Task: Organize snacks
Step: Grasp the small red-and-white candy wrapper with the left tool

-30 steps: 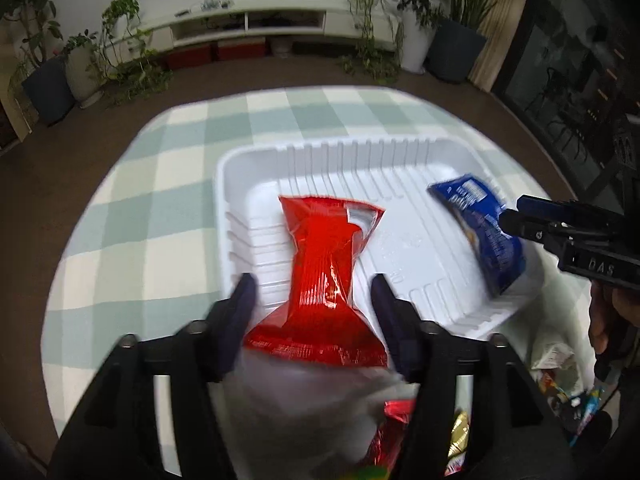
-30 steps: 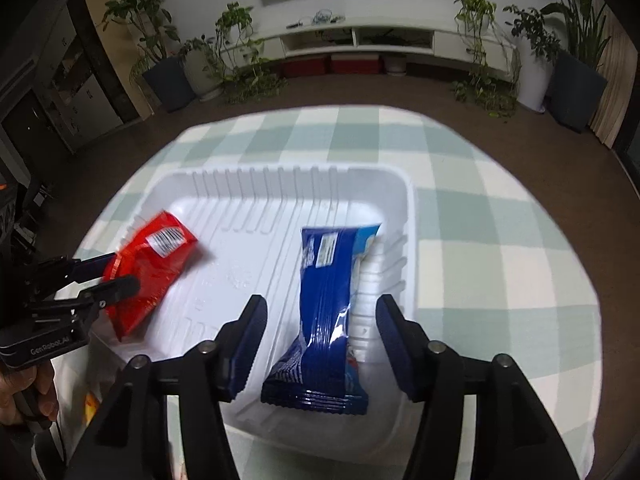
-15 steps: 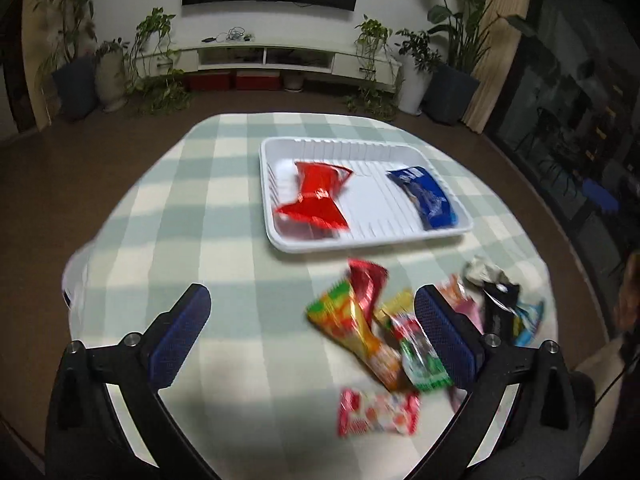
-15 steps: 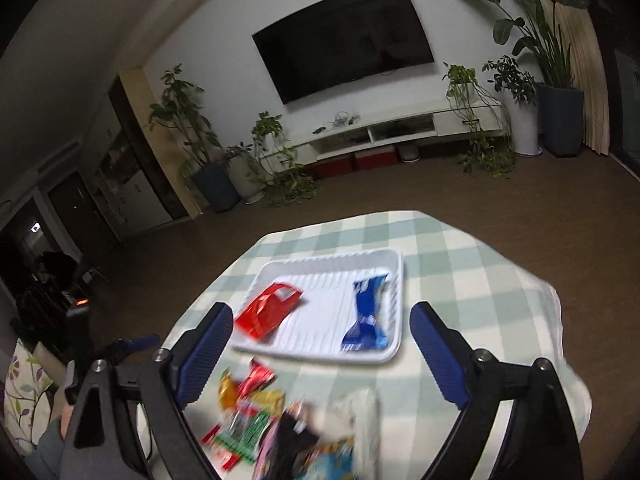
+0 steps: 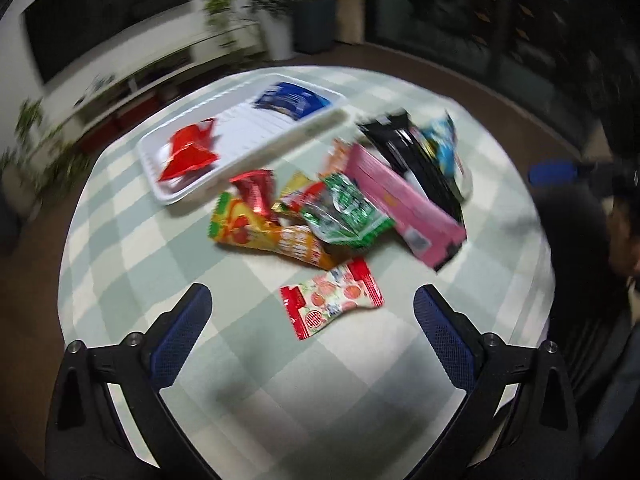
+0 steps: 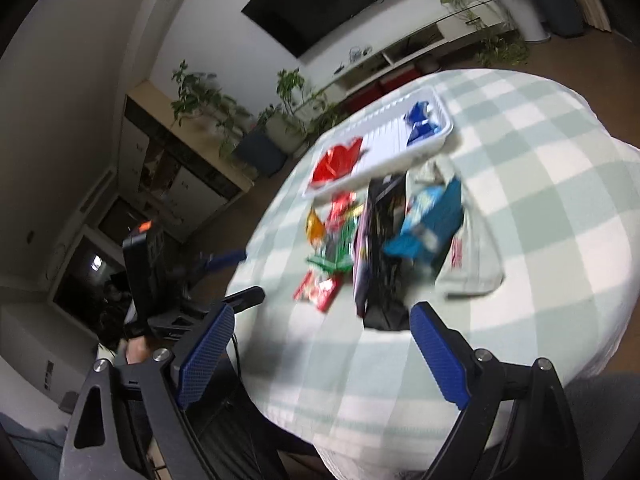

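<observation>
Checked tablecloth [image 5: 132, 248] on a round table fills both views, living room blurred behind. Left gripper [image 5: 312, 312] is nearest the snack pile, jaws wide but easing closed, nothing between them; the strawberry candy packet [image 5: 332, 304] lies on the cloth just ahead of the fingertips, on the near side of the pile. Right gripper [image 6: 322, 332] also stands wide and empty, at the table edge on the near side of the pile, black packet [image 6: 380, 248] just beyond its tips. Pile itself: orange packet [image 5: 272, 236], green packet [image 5: 344, 212], small red foil packet [image 5: 256, 192], pink box [image 5: 404, 208], black packet, light blue packet [image 6: 428, 220], all overlapping or touching. Beyond the pile sits the white tray [image 5: 160, 192], touching or nearly touching it, holding a red packet [image 5: 188, 154] at one end and a blue packet [image 5: 292, 100] at the other. Step looks like reaching for the next snack, two already sorted. Next move likely needs the left gripper lowered over the candy packet and closed on it, then carried to the tray; the black packet looks the right one's easiest pick.
</observation>
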Motion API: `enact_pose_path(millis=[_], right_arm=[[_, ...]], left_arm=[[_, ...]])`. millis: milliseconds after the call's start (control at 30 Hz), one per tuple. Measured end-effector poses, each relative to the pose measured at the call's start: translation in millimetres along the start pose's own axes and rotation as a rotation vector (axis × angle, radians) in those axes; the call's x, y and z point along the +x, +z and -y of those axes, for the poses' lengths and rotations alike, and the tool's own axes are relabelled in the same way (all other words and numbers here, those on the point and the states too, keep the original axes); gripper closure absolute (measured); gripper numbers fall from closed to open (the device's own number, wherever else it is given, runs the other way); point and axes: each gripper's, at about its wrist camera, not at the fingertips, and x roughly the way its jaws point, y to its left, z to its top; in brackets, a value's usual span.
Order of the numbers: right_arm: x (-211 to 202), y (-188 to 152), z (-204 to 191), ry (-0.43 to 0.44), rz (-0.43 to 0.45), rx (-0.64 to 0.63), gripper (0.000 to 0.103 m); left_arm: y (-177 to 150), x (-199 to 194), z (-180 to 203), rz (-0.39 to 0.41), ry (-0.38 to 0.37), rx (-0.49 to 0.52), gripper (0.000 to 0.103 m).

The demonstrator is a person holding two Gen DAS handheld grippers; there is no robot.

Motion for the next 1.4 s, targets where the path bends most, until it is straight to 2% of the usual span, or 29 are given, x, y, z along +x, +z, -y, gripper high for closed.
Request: enact_pose_path(millis=[100, 167, 267, 467, 600, 733, 833, 900, 1067, 1333, 1400], right_arm=[[1.6, -4.0, -6.2, -0.006, -0.001, -0.032, 0.012], [1.1, -7.4, -5.6, 0.005, 0.001, -0.031, 0.012], [-0.7, -10.7, -4.8, 0.009, -0.002, -0.023, 0.013], [-2.2, -11.0, 2.0, 0.016, -0.007, 0.002, 0.013], [1.8, -10.7, 6.9, 0.015, -0.018, 0.015, 0.013], [5.6, -11.7, 8.5, 0.015, -0.033, 0.019, 0.013], [7.5, -11.2, 9.8, 0.013, -0.036, 0.019, 0.013], [7.6, -10.7, 9.7, 0.009, -0.035, 0.02, 0.013], [13.5, -12.0, 10.1, -0.007, -0.048, 0.015, 0.013], [16.5, -15.5, 4.5, -0.014, -0.06, -0.003, 0.013], [16.6, -16.2, 4.1, -0.016, -0.064, -0.006, 0.013]], left_arm=[[2.2, 16.2, 12.2, -0.071, -0.039, 0.144, 0.024], [5.2, 26.7, 15.1, -0.11, -0.064, 0.212, 0.027], [13.0, 41.6, 9.5, -0.157, -0.092, 0.255, 0.028], [23.6, 61.6, 0.4, -0.213, -0.206, 0.284, 0.028], [23.0, 78.3, 8.5, -0.252, -0.217, 0.324, 0.028], [22.4, 86.8, 8.1, -0.263, -0.242, 0.311, 0.029], [22.1, 85.4, 2.7, -0.274, -0.272, 0.286, 0.036], [20.8, 83.2, 0.6, -0.278, -0.287, 0.284, 0.046], [19.5, 81.0, 7.2, -0.289, -0.301, 0.305, 0.048], [34.8, 88.0, 9.0, -0.31, -0.274, 0.371, 0.048], [25.8, 83.9, 17.8, -0.33, -0.282, 0.381, 0.048]])
